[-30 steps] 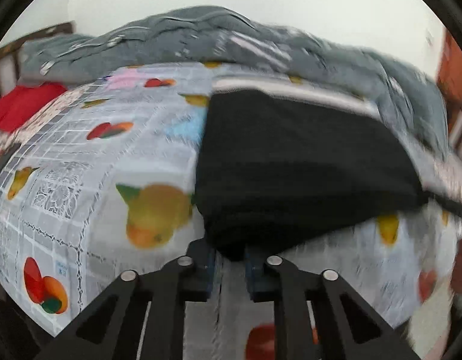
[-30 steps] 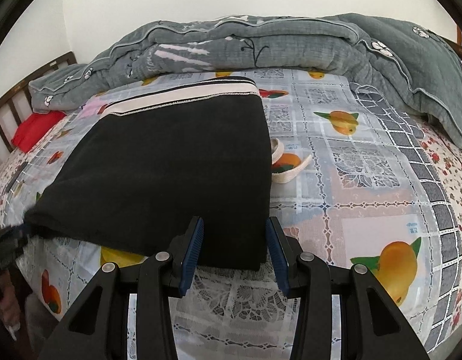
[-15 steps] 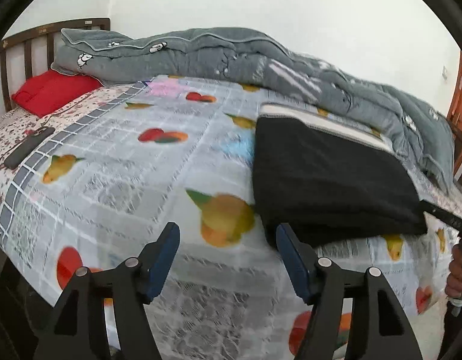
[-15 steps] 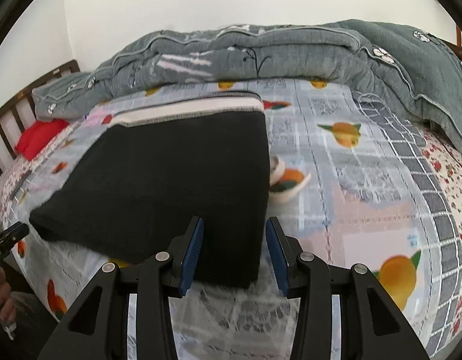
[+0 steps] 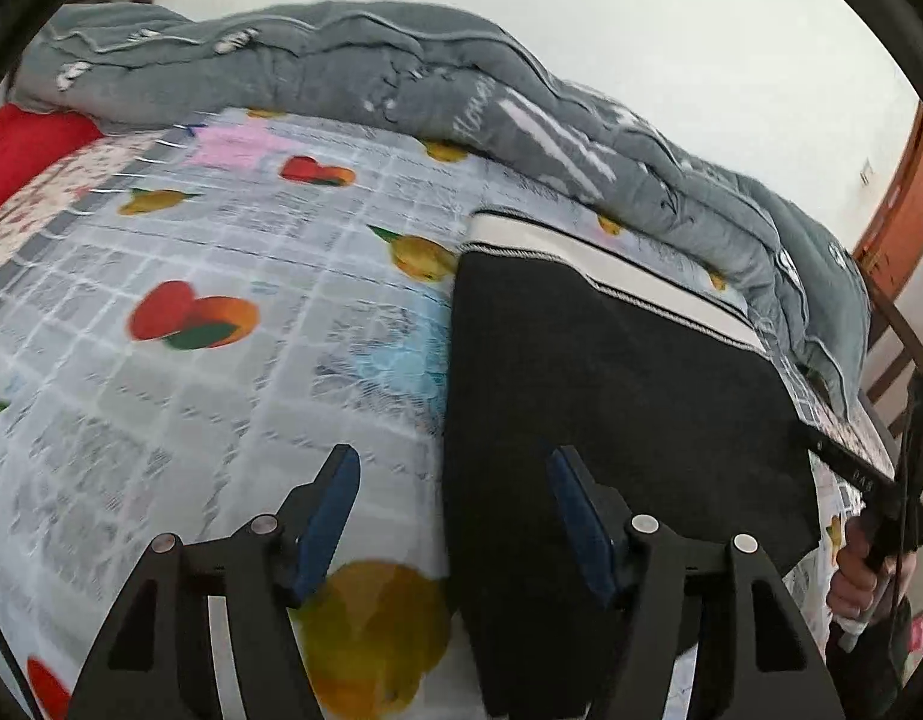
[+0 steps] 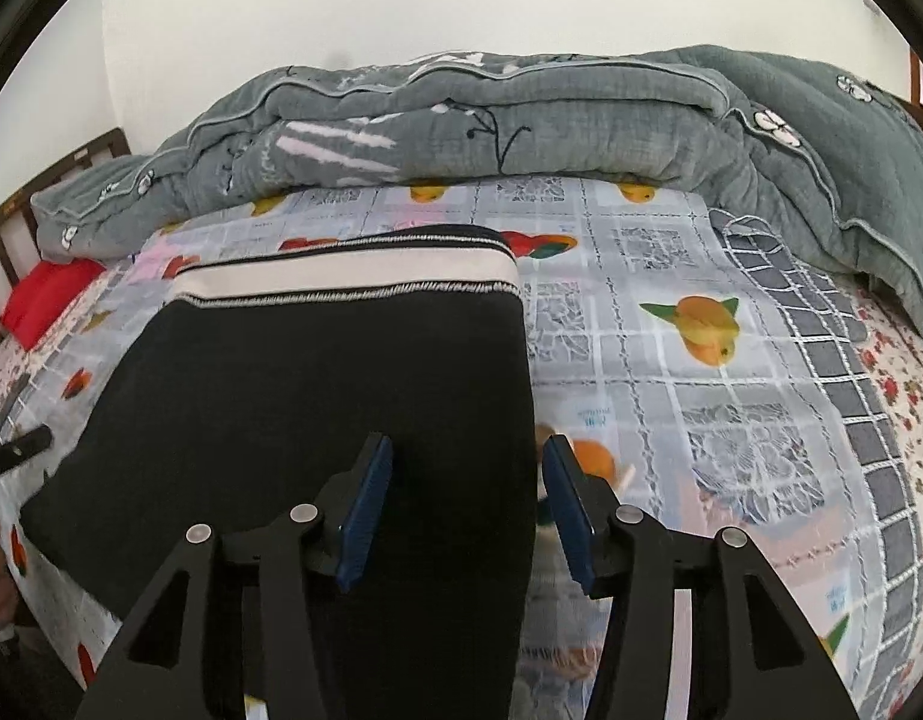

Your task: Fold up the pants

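Note:
The black pants (image 5: 617,408) lie folded flat on the fruit-print bed sheet (image 5: 221,276), with a cream waistband (image 5: 611,267) at the far end. My left gripper (image 5: 452,495) is open and empty, straddling the pants' near left edge. In the right wrist view the pants (image 6: 317,396) fill the left middle. My right gripper (image 6: 467,489) is open and empty, straddling the pants' near right edge. The right gripper also shows at the far right of the left wrist view (image 5: 881,486).
A rumpled grey quilt (image 6: 521,120) runs along the wall at the back of the bed. A red pillow (image 6: 41,300) lies at the far left by the wooden headboard (image 6: 53,168). An orange-brown door (image 5: 905,198) stands to the right.
My left gripper let go of the pants' near edge, opened wide, swung left, then came back over the left edge. My right gripper stayed open and moved forward along the right edge.

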